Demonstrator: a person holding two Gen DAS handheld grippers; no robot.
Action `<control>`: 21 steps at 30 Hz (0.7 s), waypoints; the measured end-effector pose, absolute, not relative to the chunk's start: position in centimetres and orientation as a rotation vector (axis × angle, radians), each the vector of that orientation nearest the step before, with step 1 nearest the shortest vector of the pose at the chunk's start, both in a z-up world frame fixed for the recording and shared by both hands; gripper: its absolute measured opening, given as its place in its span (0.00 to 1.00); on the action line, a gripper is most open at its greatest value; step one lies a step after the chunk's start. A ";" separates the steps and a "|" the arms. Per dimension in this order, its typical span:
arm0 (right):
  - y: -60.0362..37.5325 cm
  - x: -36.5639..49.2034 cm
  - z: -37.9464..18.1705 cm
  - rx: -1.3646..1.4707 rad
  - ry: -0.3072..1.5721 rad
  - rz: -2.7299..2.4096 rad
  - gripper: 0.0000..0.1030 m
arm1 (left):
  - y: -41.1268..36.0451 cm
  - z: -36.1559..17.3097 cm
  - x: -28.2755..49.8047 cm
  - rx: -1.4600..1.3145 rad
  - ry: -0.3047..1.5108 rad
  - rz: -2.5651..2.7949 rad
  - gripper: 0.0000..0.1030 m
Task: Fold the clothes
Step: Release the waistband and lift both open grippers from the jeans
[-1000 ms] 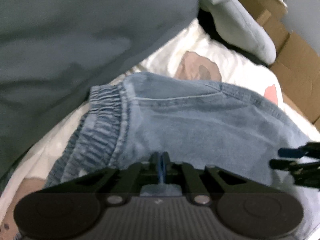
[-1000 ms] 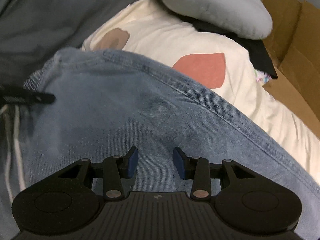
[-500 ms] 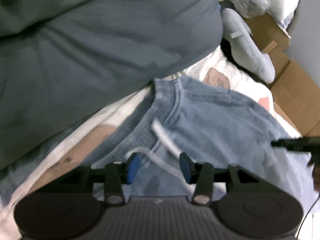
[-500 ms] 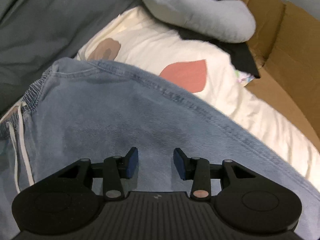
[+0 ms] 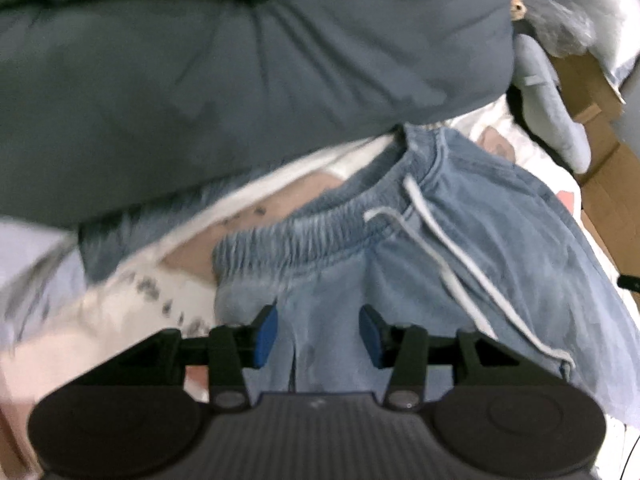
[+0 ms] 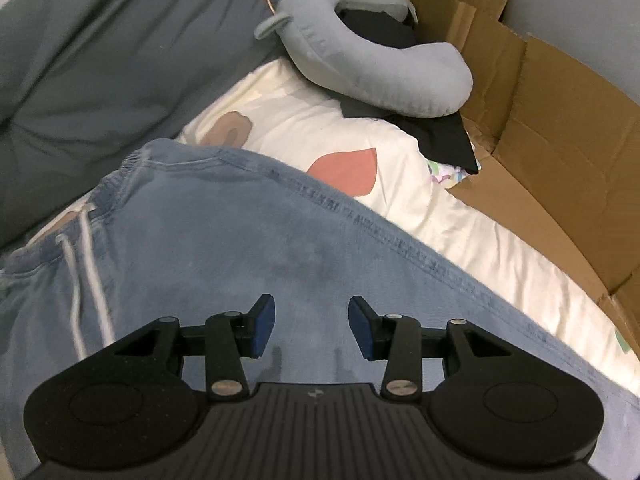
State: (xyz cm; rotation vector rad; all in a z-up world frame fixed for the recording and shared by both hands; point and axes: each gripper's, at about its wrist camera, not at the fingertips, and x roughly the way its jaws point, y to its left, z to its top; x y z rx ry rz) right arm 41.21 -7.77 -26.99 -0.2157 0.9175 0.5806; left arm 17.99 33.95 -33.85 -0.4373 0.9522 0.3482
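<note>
Above the denim shorts (image 5: 480, 264), left tool (image 5: 318, 332) and right tool (image 6: 311, 326) hang spread, holding nothing.

left gripper (image 5: 316, 334) let go of the jeans (image 5: 460, 264), fingers (image 5: 265, 330) now apart.

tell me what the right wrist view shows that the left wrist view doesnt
Only the right wrist view shows the black cloth under the grey U-shaped pillow, the whole red patch on the cream sheet, and the right gripper, open over the denim.

Only the left wrist view shows the gathered elastic waistband head-on and the left gripper, open.

Both show the blue denim shorts, their white drawstring, the dark grey duvet and the cardboard boxes.
</note>
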 end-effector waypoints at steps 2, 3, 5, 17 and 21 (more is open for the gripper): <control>-8.6 39.6 -26.3 -0.219 0.914 0.593 0.46 | 33.7 -34.3 17.0 -0.461 0.960 0.351 0.48; -9.0 38.8 -26.0 -0.221 0.915 0.597 0.46 | 33.6 -34.6 16.5 -0.472 0.965 0.353 0.48; -9.7 37.3 -25.4 -0.226 0.919 0.603 0.47 | 33.4 -35.0 15.5 -0.496 0.973 0.358 0.48; -14.5 29.0 -21.9 -0.185 0.927 0.576 0.55 | 32.1 -37.4 11.3 -0.597 1.022 0.363 0.51; -15.6 26.8 -21.7 -0.175 0.939 0.566 0.55 | 31.7 -38.0 10.3 -0.637 1.037 0.378 0.51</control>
